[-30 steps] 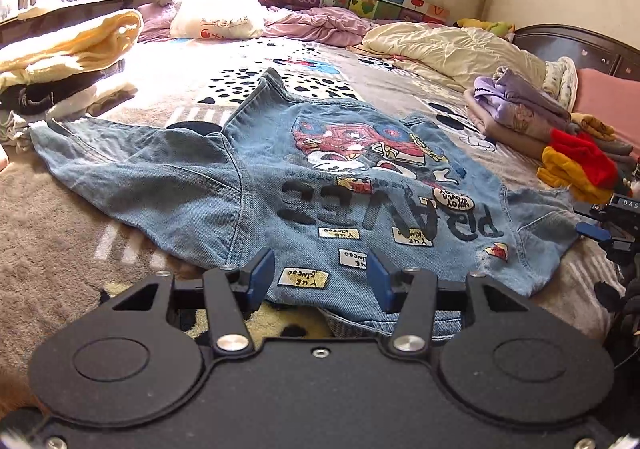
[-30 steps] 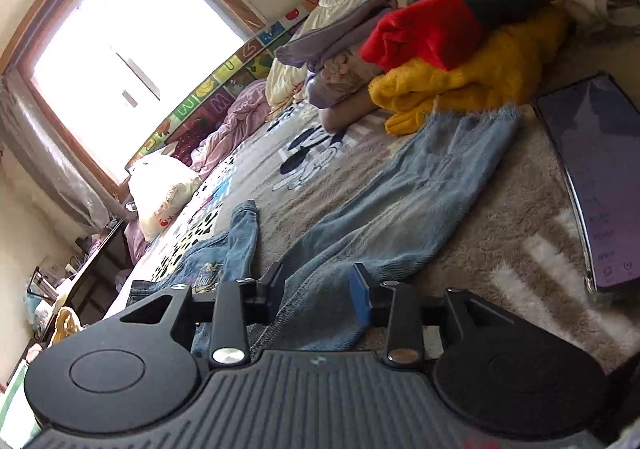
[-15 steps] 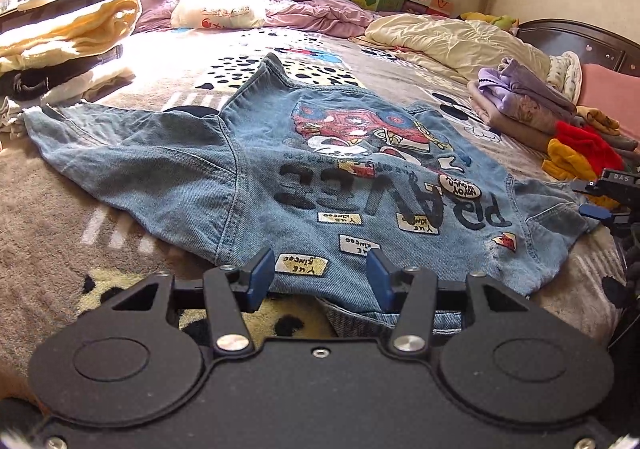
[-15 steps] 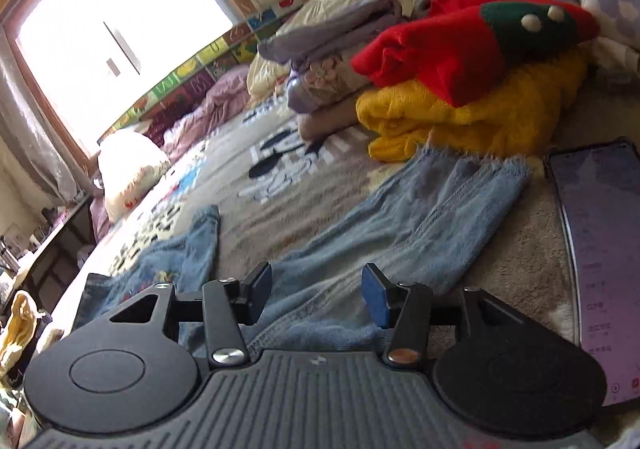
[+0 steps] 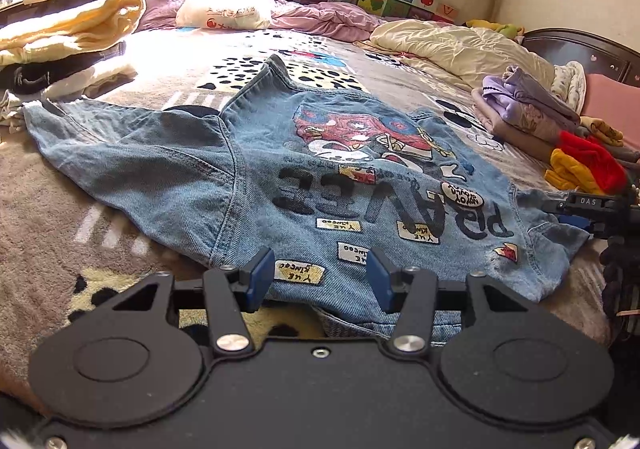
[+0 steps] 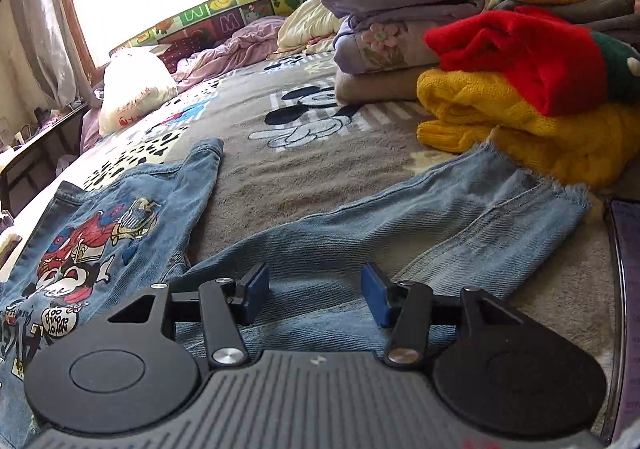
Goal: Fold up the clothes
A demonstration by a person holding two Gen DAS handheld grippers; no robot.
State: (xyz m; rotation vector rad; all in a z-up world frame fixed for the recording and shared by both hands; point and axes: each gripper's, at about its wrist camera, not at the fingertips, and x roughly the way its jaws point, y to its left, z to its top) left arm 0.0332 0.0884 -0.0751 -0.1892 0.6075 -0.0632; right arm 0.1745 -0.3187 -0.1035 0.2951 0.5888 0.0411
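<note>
On the bed, denim jacket spread flat, left claw wide, right claw wide over sleeve

The left gripper sits low and level, its blue-padded fingers spread wide with nothing between them. The right gripper is likewise low and roughly level, fingers parted and empty; its tip also shows at the left view's right edge.
</note>
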